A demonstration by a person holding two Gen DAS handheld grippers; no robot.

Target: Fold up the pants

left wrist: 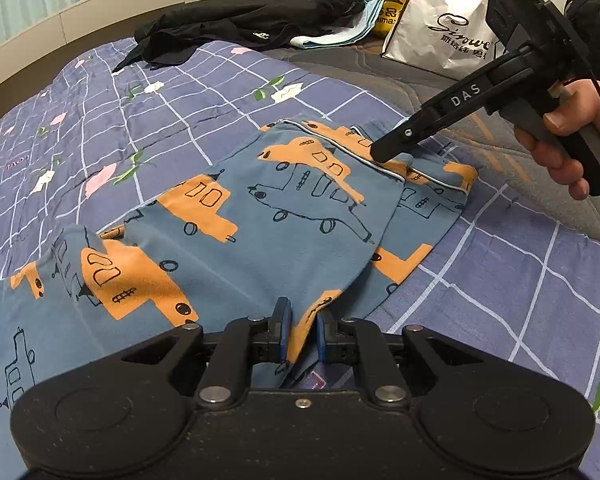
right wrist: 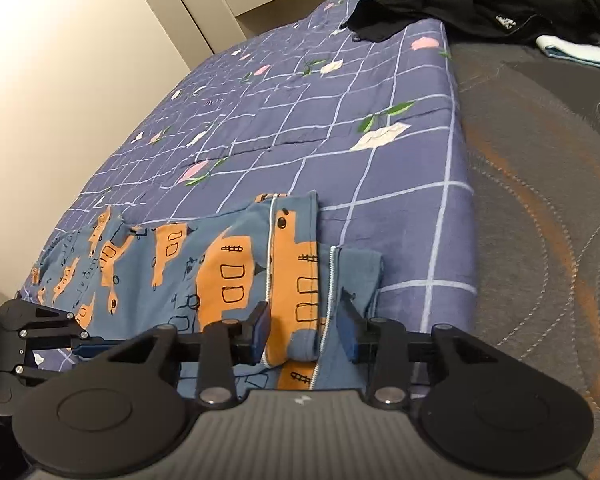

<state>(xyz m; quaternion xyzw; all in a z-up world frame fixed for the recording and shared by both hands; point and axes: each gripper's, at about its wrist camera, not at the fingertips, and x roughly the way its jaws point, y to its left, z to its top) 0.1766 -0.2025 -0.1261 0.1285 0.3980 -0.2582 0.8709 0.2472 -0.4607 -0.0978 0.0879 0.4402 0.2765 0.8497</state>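
While the pants (left wrist: 228, 240) lie half folded on the quilt (left wrist: 100, 120) of the bed, we judge the step in hand is the next fold, waistband end over toward the legs. Left gripper (left wrist: 303, 334): jaws nearly closed, pinching a ridge of the pants cloth at the near edge. Right gripper (right wrist: 305, 330): jaws parted, straddling the piped hem layers at the far end, not yet clamped; the pads (right wrist: 262, 330) sit either side of the orange strip, cloth between them but loose.

To do this well, we think:
- close the right jaws on all stacked layers at once, both piped edges (right wrist: 270, 264) included, or the lower layer will be left behind
- lift both ends to the same height so the cloth does not sag or twist
- carry the fold straight along the length of the pants and keep the side edges lined up
- set down flat before letting go, then release both

Risk: the left pinch looks like a thin bite near the edge and could slip under pull.

A black jacket (left wrist: 252, 28) and a white bag (left wrist: 440, 28) sit well apart at the far side of the bed, out of the way.
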